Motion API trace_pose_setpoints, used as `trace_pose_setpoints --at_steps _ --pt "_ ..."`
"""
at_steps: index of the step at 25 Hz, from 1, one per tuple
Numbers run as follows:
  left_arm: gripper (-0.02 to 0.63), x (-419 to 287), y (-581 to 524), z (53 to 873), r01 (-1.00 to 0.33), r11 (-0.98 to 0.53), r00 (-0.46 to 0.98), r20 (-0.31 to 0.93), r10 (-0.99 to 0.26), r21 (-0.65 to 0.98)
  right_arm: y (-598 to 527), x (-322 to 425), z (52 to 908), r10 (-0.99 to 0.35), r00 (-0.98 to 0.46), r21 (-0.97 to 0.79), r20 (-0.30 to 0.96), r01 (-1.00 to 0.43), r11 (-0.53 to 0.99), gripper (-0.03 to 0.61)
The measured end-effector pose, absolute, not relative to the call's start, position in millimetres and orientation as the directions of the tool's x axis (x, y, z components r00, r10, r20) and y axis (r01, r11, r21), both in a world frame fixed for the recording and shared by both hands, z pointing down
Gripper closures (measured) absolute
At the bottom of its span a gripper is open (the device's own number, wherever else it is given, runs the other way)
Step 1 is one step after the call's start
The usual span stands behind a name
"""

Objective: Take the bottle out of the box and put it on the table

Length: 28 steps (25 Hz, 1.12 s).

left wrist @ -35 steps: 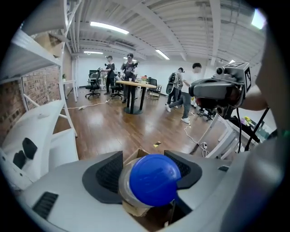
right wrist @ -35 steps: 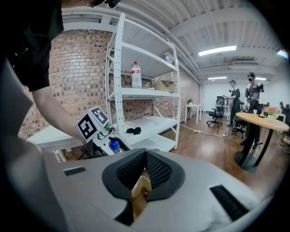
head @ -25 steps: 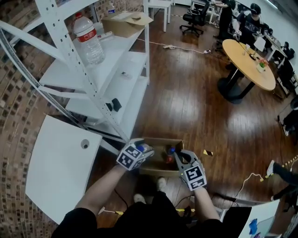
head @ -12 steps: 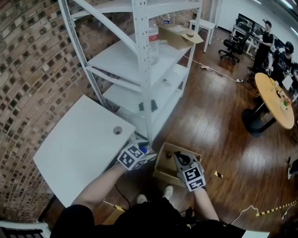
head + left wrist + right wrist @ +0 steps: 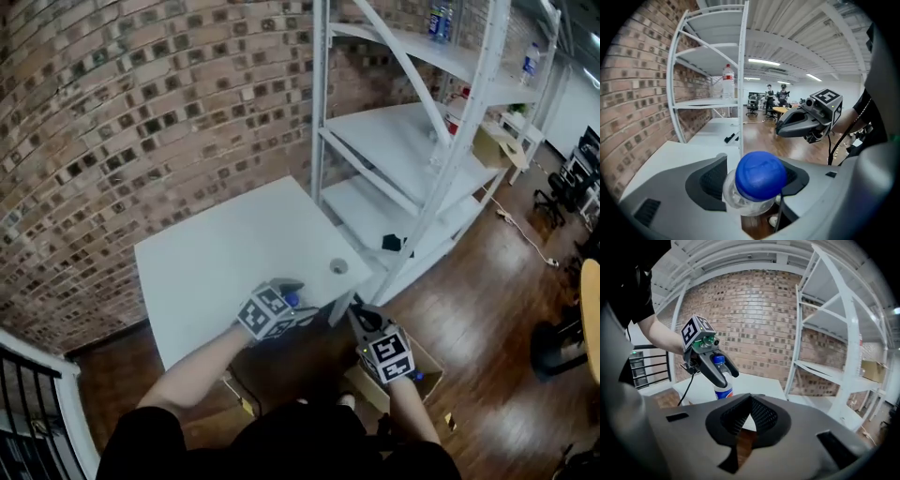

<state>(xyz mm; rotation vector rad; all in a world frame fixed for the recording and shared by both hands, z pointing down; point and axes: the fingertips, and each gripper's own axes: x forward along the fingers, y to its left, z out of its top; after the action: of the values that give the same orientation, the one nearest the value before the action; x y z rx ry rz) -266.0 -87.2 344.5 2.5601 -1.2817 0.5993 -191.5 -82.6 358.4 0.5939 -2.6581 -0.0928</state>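
**Bottle out of the box, arriving at the table**

Both grippers have swung away from the box [image 5: 427, 362] since the earlier frame. They now sit at the table's near edge, with the box behind them on the floor beside the table.

The bottle [image 5: 757, 185] hangs at that near edge, roughly upright with its blue cap up, and has not been set down. The left gripper [image 5: 298, 302] clamps it just under the cap, jaws partly spread around the neck. The right gripper [image 5: 358, 312] is just off the same edge, by the table's corner, with its jaws drawn together and nothing between them.

The table [image 5: 225, 258] top is bare white, apart from a small round hole near the corner facing the shelf rack [image 5: 412, 159].

To finish well, I'd carry the bottle further in over the table, well clear of the edge and that hole. With the grip so high the body can swing, so I'd lower it straight until the base sits flat, then open the jaws.
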Motion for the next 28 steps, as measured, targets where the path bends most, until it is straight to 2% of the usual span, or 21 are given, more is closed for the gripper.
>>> trace_pose_setpoints --at_steps 7,14,22,28 --pt "0.331 -396.5 -44.4 334.0 -0.939 -0.345 0.312 0.447 -0.838 0.007 -65.3 -317.1 338.1 -0.159 -0.922 0.112 0.352 -0.127 0.986 0.574" --pt "0.331 -491.7 -18.5 331.9 -0.998 -0.068 0.067 0.445 -0.893 0.012 -70.5 -420.9 325.8 0.082 -0.935 0.132 0.345 0.135 0.982 0.574" --pt "0.332 -554.9 -10.4 329.5 -0.988 0.15 -0.124 0.452 -0.883 0.022 -92.5 -484.2 327.4 0.231 -0.905 0.105 0.357 0.285 0.953 0.574" --pt "0.332 -587.0 -6.0 341.3 -0.967 0.252 -0.204 0.468 -0.86 0.042 -105.5 -519.1 351.5 0.276 -0.882 0.022 0.382 0.308 0.951 0.574"
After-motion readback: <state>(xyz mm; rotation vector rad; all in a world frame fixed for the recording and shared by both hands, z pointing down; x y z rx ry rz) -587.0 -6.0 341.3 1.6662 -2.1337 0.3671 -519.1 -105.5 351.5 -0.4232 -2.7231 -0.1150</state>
